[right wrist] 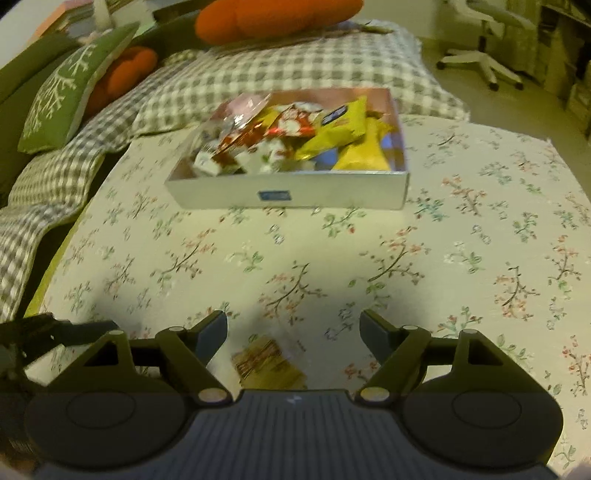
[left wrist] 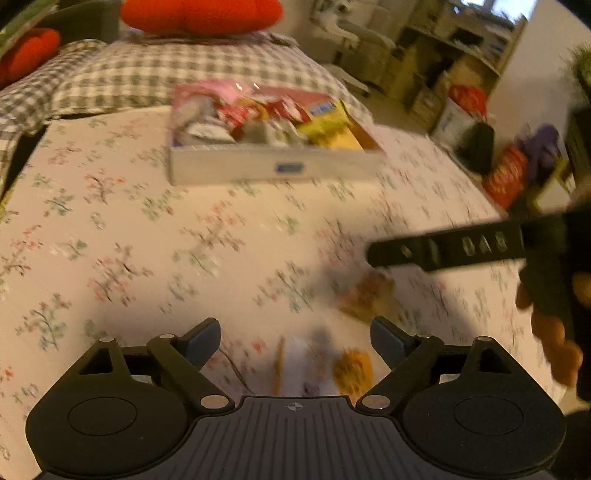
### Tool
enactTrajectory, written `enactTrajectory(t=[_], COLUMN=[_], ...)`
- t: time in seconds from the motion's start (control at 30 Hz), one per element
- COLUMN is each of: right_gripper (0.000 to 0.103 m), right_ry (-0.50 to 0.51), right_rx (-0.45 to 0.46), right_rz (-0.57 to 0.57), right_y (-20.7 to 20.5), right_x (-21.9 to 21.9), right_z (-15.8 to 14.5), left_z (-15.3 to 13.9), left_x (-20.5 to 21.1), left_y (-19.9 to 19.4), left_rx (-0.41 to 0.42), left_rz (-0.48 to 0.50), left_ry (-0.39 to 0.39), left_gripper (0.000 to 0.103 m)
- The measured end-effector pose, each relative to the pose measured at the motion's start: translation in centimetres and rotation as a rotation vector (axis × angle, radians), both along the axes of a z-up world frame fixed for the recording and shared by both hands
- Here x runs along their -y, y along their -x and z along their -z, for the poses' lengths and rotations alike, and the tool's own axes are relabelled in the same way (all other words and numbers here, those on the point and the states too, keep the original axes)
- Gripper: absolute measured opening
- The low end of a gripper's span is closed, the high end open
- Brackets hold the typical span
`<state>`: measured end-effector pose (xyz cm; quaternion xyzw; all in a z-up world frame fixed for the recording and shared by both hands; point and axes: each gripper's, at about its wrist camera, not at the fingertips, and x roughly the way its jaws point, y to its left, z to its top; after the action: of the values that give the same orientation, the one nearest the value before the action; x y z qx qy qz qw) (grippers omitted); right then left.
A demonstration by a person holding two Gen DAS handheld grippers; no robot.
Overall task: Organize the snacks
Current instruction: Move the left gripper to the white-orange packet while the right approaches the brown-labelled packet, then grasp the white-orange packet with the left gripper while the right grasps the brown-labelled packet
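A white box point(left wrist: 229, 164) full of snack packets stands at the far side of the flowered tablecloth; it also shows in the right wrist view point(right wrist: 221, 192). My left gripper point(left wrist: 295, 341) is open and empty, low over a white and orange snack packet point(left wrist: 317, 365). A clear packet of brown snacks point(left wrist: 365, 295) lies just beyond. My right gripper point(right wrist: 293, 330) is open and empty above that clear packet point(right wrist: 266, 360). Its finger point(left wrist: 443, 251) reaches in from the right in the left wrist view.
A checked blanket point(right wrist: 258, 74) and red cushions point(left wrist: 199, 14) lie behind the box. A green pillow point(right wrist: 66, 88) is at the far left. Red and purple packages point(left wrist: 506, 177) sit off the table's right edge. An office chair point(right wrist: 484, 55) stands at the far right.
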<state>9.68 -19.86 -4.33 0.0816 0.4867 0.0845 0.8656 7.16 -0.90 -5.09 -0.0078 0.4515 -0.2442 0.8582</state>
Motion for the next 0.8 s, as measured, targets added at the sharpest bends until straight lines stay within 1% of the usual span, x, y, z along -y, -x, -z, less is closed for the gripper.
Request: enactTrajectory(t=[0.13, 0.2, 0.27, 0.37, 0.47, 0.5, 0.53, 0.6, 0.7, 0.73, 0.8], right_gripper=[0.074, 0.073, 0.07, 0.065, 0.057, 0.058, 0.057, 0.056, 0.043, 0.04, 0.038], right_ry=[0.014, 0.017, 0.026, 0.05, 0.068, 0.077, 0.083, 0.087, 0.076, 0.07, 0.071], right_rx=[-0.025, -0.034, -0.046, -0.07, -0.098, -0.095, -0.092, -0.087, -0.074, -0.07, -0.063], right_rz=[-0.046, -0.07, -0.095, -0.12, -0.131, -0.135, -0.14, -0.143, -0.15, -0.15, -0.153], right_y=[0.2, 0.1, 0.1, 0.1, -0.1, -0.1, 0.0, 0.0, 0.1, 0.1, 0.0], right_x=[-1.0, -1.5, -2.1, -2.7, -2.9, -3.0, -3.1, -3.2, -3.1, -3.2, -3.3], right_z=[0.4, 0.6, 0.9, 1.6, 2.2, 2.2, 2.2, 2.2, 2.0, 1.9, 1.9], left_z=[1.1, 1.7, 2.2, 2.3, 2.2, 2.0, 2.0, 1.9, 1.8, 1.8, 1.8], left_x=[1.7, 2.5, 2.8, 2.6, 2.4, 2.1, 1.8, 1.2, 0.8, 0.7, 0.6], left_y=[1.7, 2.1, 2.1, 2.0, 2.1, 2.0, 1.9, 1.6, 1.5, 1.5, 1.3], left_rx=[-0.013, -0.009, 0.0, 0.011, 0.037, 0.04, 0.038, 0.031, 0.028, 0.027, 0.028], left_rz=[0.054, 0.064, 0.054, 0.043, 0.038, 0.031, 0.021, 0.005, -0.002, -0.006, -0.016], left_ry=[-0.041, -0.079, -0.115, -0.111, -0.13, -0.131, -0.125, -0.107, -0.096, -0.093, -0.085], left_gripper=[0.09, 0.09, 0.089, 0.085, 0.065, 0.054, 0.049, 0.042, 0.038, 0.037, 0.035])
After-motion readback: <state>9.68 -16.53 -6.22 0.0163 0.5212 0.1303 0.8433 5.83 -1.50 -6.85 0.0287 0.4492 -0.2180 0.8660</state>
